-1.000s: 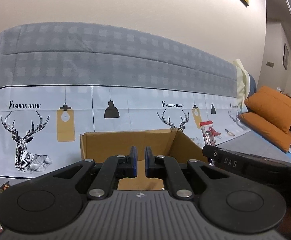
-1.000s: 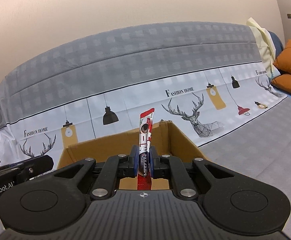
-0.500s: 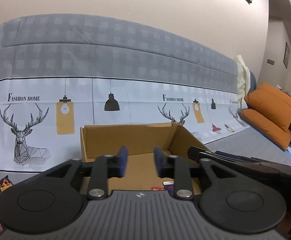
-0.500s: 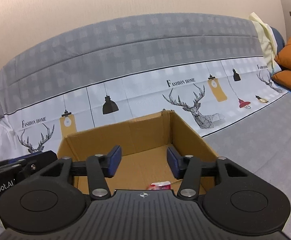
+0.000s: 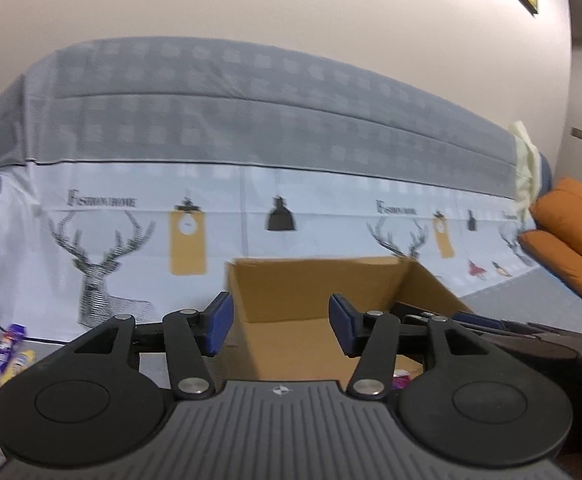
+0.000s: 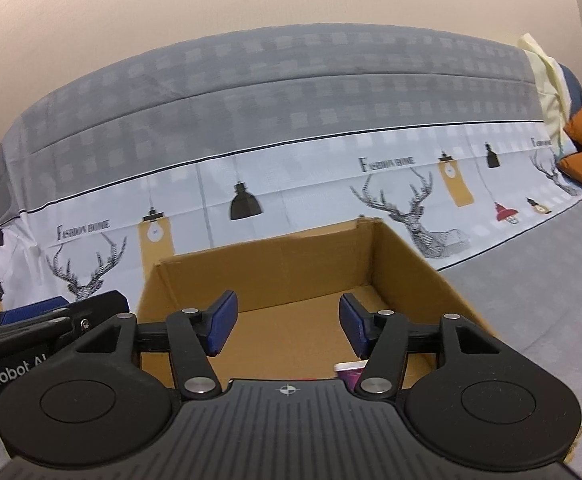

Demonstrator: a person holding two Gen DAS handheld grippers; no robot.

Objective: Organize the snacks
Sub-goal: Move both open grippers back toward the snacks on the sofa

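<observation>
Sofa cover [image 5: 291,152], grey check above deer-and-lamp print: spreading across the back of both views, bearing no snacks.

Cardboard box [image 6: 275,268], open-topped: standing on the grey surface in front of the cover, serving as collection point. Floor mostly bare; filling judged barely begun.

Left tool [image 5: 279,322]: hovering at the box's near left edge, jaws opening, nothing between the blue pads [image 5: 218,322]. Carrying nothing.

Right tool [image 6: 287,328]: hovering over the box's near side, jaws opening, nothing between the pads. Carrying nothing.

Packet in box, purple with white end [image 6: 349,372]: lying on the box floor near the front wall, half hidden behind the right tool's linkage. Counting as sorted. Small red sliver beside it, too hidden to name.

Loose snacks, purple and yellow wrappers [image 5: 5,356]: lying outside the box at far left of the left view, on the grey surface. Awaiting collection; total number not showing.

Remaining work, as judged: fetching the outside wrappers and dropping them in.
</observation>
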